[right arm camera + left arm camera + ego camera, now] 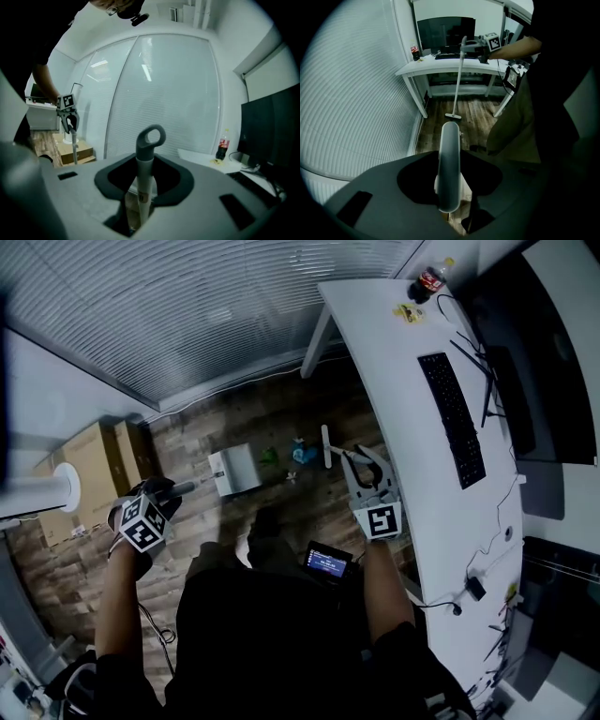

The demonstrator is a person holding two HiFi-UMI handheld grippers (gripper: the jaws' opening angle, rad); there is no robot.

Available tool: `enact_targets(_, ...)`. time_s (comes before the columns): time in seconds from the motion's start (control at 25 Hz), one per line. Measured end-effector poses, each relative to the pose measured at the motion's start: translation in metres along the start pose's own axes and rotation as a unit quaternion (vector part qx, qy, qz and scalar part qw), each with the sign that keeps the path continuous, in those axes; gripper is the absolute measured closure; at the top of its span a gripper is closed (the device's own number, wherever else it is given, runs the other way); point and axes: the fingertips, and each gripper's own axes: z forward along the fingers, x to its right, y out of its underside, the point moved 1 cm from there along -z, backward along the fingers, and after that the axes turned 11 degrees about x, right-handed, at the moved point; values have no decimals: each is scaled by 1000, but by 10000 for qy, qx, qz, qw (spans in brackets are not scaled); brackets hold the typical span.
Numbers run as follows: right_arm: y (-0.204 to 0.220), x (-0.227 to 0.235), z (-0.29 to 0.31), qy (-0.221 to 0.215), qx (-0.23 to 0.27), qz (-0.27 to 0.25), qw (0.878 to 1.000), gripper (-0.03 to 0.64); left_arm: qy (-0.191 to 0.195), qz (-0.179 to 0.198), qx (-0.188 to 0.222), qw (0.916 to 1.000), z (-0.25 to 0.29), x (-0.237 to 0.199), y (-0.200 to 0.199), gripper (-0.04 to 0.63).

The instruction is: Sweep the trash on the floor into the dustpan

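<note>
we stand on the wooden floor (281,409) beside a white counter (394,371). our left gripper (164,493) points steeply down, its jaws clenched on the pale upright handle of the dustpan (234,470). the white pan sits on the floor ahead of our feet, toward the left. our right gripper (366,465) has its jaws clamped on the shaft of the broom (325,448), with the looped end sticking out past them. the broom head hangs low by the counter's edge; we cannot tell if it touches the floor. the trash (305,455), a blue scrap, a green one and smaller bits, lies on the floor between the dustpan and the broom head. a keyboard (452,418) and a bottle (431,279) are on the counter. cardboard boxes (94,460) stand at our left.
</note>
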Motion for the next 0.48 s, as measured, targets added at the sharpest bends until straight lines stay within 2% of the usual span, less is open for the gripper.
enact_targets(0.08,17,-18,4,-116,13,338,9994,514,19,-23,-3,10000,1,-1,0,463)
enact_targets(0.2,21,-22,9,65,239,986,9948,512,38,-20,-6,10000,3,-2,-1,465)
enact_targets(0.32,19,-26,15,33,301,1246,9917,509,86,-29,-24,10000,7,0,0,466)
enact_targets(0.48,16,-41,12,-344,273,1537,9871,502,150,-33,-17,9999,10,4,4,476)
